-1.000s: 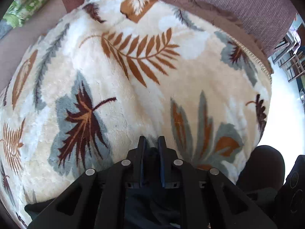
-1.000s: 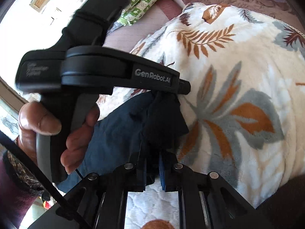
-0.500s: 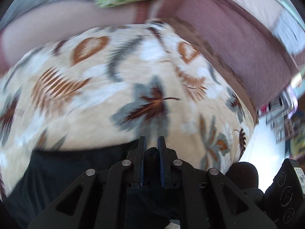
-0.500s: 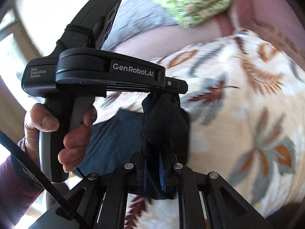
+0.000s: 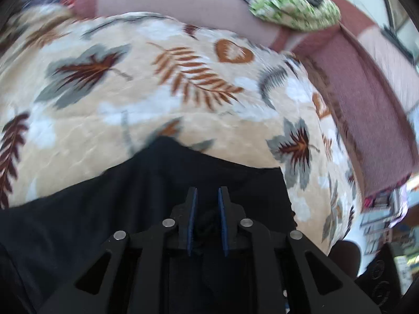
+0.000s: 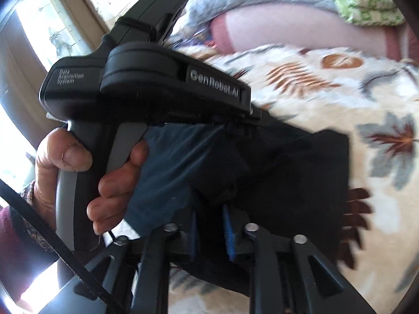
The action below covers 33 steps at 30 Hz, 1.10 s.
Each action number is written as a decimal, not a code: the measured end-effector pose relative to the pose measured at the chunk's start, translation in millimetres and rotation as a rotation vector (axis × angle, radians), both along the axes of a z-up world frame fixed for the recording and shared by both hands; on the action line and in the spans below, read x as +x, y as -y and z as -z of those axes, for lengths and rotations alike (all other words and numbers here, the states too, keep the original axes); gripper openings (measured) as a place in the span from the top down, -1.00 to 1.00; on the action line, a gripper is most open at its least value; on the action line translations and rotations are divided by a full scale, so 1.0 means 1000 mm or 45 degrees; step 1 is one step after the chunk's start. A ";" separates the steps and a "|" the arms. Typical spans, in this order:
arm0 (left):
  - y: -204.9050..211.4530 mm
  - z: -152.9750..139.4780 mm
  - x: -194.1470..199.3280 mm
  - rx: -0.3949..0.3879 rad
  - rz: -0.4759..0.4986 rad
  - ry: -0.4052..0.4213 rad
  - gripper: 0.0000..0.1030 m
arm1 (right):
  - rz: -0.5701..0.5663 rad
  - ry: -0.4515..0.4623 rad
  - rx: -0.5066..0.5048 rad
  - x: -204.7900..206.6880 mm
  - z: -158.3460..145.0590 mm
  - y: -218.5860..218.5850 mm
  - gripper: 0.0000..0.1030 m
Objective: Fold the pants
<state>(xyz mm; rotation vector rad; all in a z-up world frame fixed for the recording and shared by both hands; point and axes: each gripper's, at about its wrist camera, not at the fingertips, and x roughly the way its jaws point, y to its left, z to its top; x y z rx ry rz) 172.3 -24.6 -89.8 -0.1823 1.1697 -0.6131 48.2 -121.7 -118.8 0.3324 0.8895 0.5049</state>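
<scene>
The pants (image 5: 162, 183) now spread wider over the blanket (image 5: 131, 99); both grippers, left (image 5: 207, 196) and right (image 6: 212, 217), stay pinched on them mid-fold, so lay them flat next.

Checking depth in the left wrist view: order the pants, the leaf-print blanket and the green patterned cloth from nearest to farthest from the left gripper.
1. Pants, clamped in the left gripper.
2. Leaf-print blanket, spread beyond the pants.
3. Green patterned cloth, top right, past the blanket's far edge.
</scene>
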 end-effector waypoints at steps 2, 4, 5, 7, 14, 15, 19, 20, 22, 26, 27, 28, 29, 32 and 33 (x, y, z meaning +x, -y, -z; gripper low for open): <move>-0.023 -0.003 0.000 -0.063 -0.071 -0.007 0.48 | -0.039 -0.012 0.036 0.000 0.004 -0.007 0.09; -0.048 -0.009 -0.001 -0.099 -0.163 0.011 0.27 | -0.100 -0.009 0.070 -0.002 0.005 -0.013 0.01; -0.055 -0.011 -0.002 -0.105 -0.191 0.016 0.25 | -0.141 0.000 0.065 -0.005 0.004 -0.019 0.00; -0.075 -0.014 -0.005 -0.113 -0.264 0.009 0.25 | -0.185 0.027 0.017 -0.011 0.000 -0.028 -0.02; -0.082 -0.015 -0.038 -0.041 -0.267 0.028 0.25 | -0.135 0.061 0.035 -0.032 -0.014 0.005 -0.06; -0.076 -0.014 -0.043 -0.011 -0.255 0.032 0.25 | -0.083 0.061 0.044 -0.033 -0.018 0.017 -0.06; -0.045 0.009 -0.060 0.201 -0.193 -0.002 0.34 | 0.125 0.041 -0.006 -0.024 -0.021 0.063 -0.06; -0.039 0.017 -0.061 0.282 -0.189 -0.018 0.46 | 0.178 0.029 -0.009 -0.020 -0.019 0.076 -0.06; -0.035 0.018 -0.065 0.336 -0.207 0.005 0.62 | 0.233 0.003 0.002 -0.014 -0.014 0.089 -0.06; -0.055 0.005 -0.070 0.260 -0.289 -0.019 0.88 | 0.324 -0.051 -0.012 -0.002 -0.006 0.104 -0.06; -0.066 0.001 -0.073 0.215 -0.315 -0.010 0.88 | 0.328 -0.055 0.004 -0.004 -0.007 0.106 -0.06; -0.072 -0.002 -0.074 0.193 -0.337 -0.009 0.88 | 0.325 -0.052 0.031 -0.004 -0.010 0.106 -0.06; -0.080 -0.005 -0.077 0.175 -0.366 -0.006 0.87 | 0.309 -0.040 0.059 -0.002 -0.014 0.103 -0.06; -0.092 -0.010 -0.088 0.128 -0.422 0.005 0.87 | 0.228 -0.033 0.091 0.007 -0.023 0.087 -0.06; -0.094 -0.011 -0.092 0.106 -0.437 0.006 0.87 | 0.181 -0.046 0.106 0.014 -0.025 0.075 -0.06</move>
